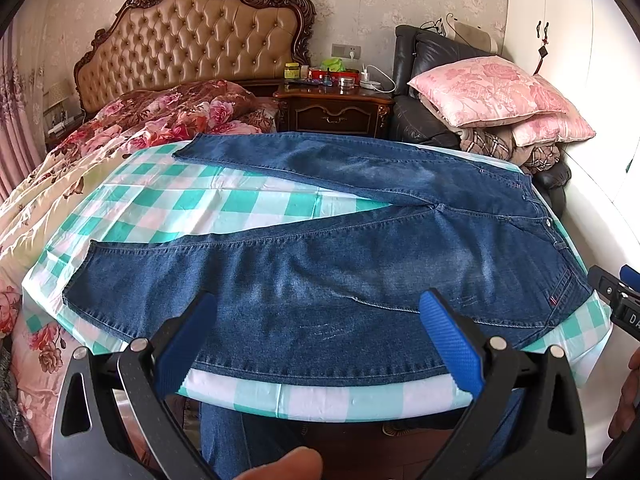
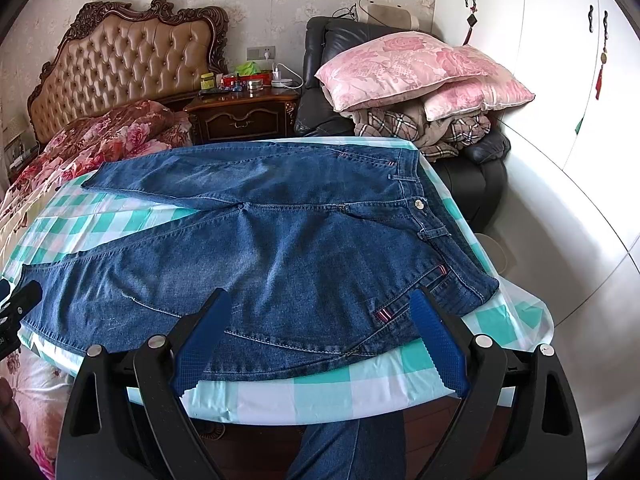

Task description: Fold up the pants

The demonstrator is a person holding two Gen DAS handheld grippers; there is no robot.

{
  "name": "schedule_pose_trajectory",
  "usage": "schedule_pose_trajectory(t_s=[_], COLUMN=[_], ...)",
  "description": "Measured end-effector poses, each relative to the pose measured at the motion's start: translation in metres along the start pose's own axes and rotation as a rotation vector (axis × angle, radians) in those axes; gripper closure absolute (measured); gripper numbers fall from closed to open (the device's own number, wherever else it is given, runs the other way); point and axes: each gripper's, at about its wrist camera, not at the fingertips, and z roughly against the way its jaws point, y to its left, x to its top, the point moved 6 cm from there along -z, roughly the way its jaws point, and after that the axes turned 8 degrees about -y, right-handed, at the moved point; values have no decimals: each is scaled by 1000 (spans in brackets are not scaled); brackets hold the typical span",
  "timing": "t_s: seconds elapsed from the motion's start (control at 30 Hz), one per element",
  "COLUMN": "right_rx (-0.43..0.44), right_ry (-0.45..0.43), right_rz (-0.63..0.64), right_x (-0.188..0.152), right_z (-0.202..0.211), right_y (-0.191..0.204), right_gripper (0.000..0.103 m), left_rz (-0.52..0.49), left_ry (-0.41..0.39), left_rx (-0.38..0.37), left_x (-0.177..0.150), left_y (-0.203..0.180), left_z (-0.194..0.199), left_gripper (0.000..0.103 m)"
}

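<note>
A pair of dark blue denim pants (image 1: 360,264) lies spread flat on a table covered with a green-and-white checked cloth (image 1: 208,208), directly ahead of both tools. The left gripper (image 1: 320,344), black-framed with blue ribbed pads, is spread wide and holds nothing; it hangs over the near leg, with the leg hem off to its left and the waistband to its right. The right gripper (image 2: 320,336) is likewise wide open and empty, poised above the hip and pocket area near the table's front edge; the waistband with its metal button (image 2: 419,204) lies ahead and to its right. The two legs splay apart toward the left, the far one reaching toward the bed with the tufted tan leather headboard (image 1: 192,44). Pink floral pillows (image 2: 412,68) sit stacked on a black armchair beyond the table.
</note>
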Motion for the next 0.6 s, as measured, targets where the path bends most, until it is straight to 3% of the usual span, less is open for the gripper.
schedule_pose_trajectory(t_s=[0.6], right_rx=[-3], right_ry=[-7], right_rz=[-1], right_x=[2], right_z=[1], right_y=[-2], right_gripper=[15], left_rz=[-1], left_ry=[-5], left_rx=[-3], left_x=[-1], left_y=[0], left_z=[1], left_gripper=[2])
